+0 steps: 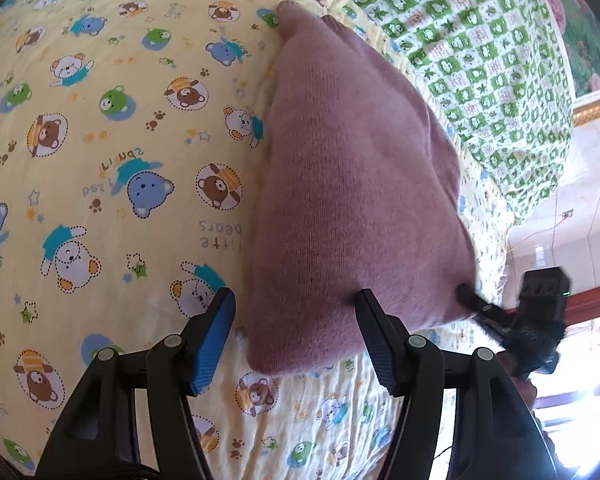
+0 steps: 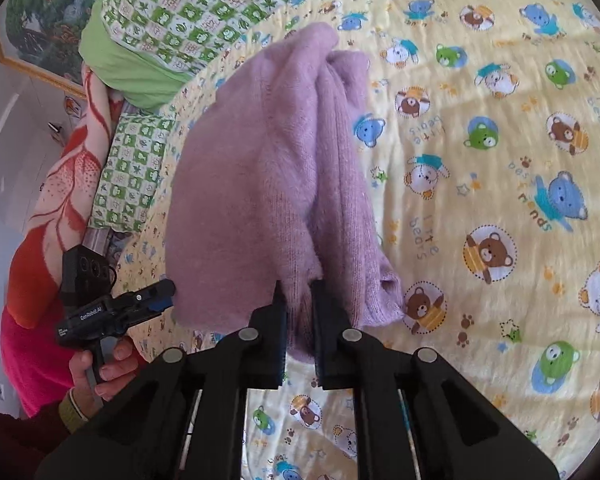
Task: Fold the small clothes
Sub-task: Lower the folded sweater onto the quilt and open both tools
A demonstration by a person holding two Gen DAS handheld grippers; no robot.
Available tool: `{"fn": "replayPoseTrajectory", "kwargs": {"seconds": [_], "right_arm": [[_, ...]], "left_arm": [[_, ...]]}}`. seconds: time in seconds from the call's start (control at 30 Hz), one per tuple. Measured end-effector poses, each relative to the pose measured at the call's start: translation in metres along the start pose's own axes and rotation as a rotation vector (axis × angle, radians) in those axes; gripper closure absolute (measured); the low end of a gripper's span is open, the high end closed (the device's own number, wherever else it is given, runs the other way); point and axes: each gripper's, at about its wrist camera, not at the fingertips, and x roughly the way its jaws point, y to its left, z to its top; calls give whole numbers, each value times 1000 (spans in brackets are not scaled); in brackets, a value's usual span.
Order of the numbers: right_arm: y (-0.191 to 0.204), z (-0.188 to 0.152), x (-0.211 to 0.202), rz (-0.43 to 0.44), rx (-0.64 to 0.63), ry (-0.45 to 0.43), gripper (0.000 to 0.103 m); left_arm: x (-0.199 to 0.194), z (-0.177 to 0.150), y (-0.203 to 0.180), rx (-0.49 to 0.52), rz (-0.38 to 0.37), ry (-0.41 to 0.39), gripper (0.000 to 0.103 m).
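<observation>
The right gripper [image 2: 298, 292] pinches the near edge of the pink knit garment [image 2: 268, 168], lifting it off the bear-print bedsheet [image 2: 480, 128]. The left gripper [image 1: 296, 308], spread and empty, hovers at the hem. Mid-fold, it seems; next, carry the edge across and lay it flat.

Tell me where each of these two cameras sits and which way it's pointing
Left wrist: on the left tool, looking down along its open fingers at the pink sweater on the bear-print sheet; the right tool shows at right.
Right wrist: on the right tool, looking down at the sweater it pinches; the left tool and the hand holding it show at left.
Shared: sweater, sheet, green checked pillow.
</observation>
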Motion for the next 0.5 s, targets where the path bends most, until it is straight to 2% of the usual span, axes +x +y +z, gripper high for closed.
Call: {"fn": "replayPoseTrajectory", "kwargs": {"seconds": [0.1,0.33,0.5], "right_arm": [[7,2,-13,16,-34,-44,94],[-15,-7,7,-147,-57,17,95],[-23,-9,15,-170,-24,15,94]], "left_arm": [[2,-1,-3,12,15,7,41],[17,-7,-8,33,47,44,42],[20,-10,-11,44,68,47,42]]}}
